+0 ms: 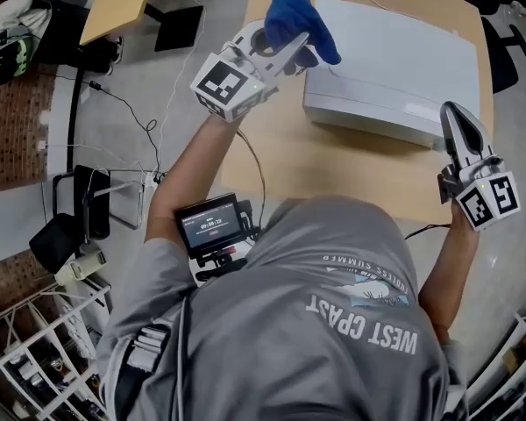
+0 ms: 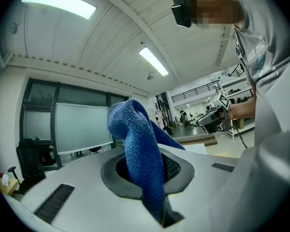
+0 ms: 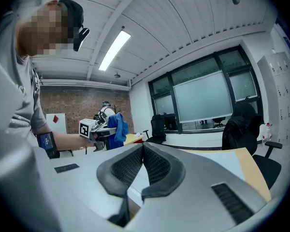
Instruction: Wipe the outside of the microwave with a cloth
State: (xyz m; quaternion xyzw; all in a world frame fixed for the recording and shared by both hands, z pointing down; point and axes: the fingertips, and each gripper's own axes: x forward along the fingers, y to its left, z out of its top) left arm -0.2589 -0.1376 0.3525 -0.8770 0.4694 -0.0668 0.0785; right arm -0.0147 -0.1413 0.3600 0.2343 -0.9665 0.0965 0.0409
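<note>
The white microwave [image 1: 394,68] lies on a wooden table [image 1: 333,169]. Held in the air by its left end, my left gripper [image 1: 291,49] is shut on a blue cloth [image 1: 300,17] that bunches up above the jaws. In the left gripper view the cloth [image 2: 140,149] is pinched between the pads and stands upright. My right gripper [image 1: 452,114] hovers at the microwave's near right corner, its jaws shut together with nothing between them. The right gripper view shows its pads [image 3: 157,166] touching, and the left gripper with the cloth [image 3: 117,125] far off.
A small screen device [image 1: 210,224] hangs at the person's chest. Cables [image 1: 136,117] run over the floor at left, beside a second wooden table [image 1: 118,3]. A black chair [image 1: 507,53] stands at the right, and white wire racks [image 1: 35,349] at bottom left.
</note>
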